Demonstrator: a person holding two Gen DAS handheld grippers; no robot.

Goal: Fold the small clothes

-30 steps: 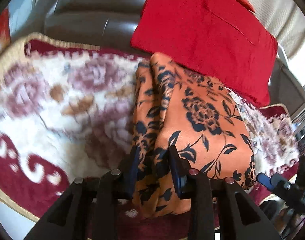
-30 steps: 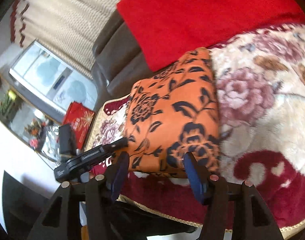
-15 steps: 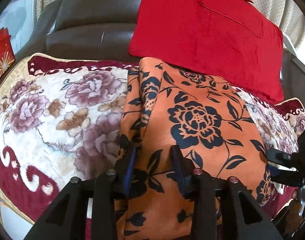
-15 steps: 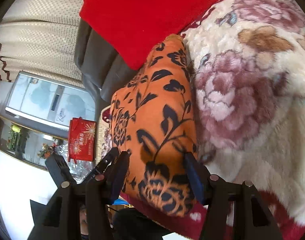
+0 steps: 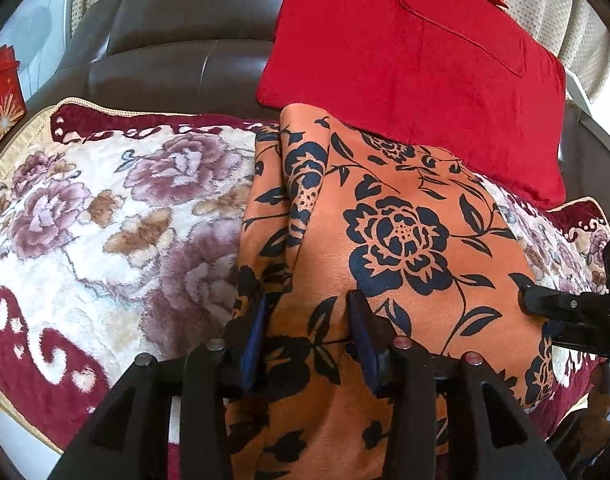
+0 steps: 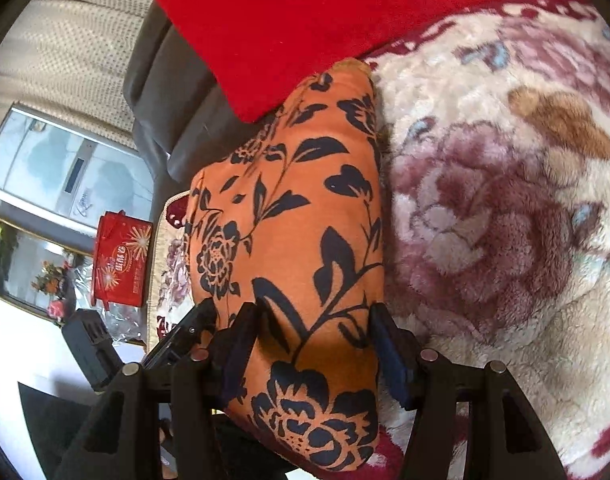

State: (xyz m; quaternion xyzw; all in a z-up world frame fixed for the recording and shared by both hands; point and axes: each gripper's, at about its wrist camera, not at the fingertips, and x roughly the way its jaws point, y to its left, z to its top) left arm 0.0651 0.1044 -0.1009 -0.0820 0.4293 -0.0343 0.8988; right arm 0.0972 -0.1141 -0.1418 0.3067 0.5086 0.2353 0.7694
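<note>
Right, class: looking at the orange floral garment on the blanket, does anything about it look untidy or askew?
Yes. The orange floral garment is folded, but along its left edge in the left wrist view an under-layer sticks out in a bunched ridge, so the edges do not line up. Its far corner is tucked under the red cushion.

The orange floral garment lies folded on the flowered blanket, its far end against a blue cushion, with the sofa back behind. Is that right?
One detail is wrong: the cushion is red, not blue, as the left wrist view shows plainly. The rest holds: the orange floral garment lies folded on the flowered blanket, its far end against that cushion, with the dark sofa back behind.
</note>
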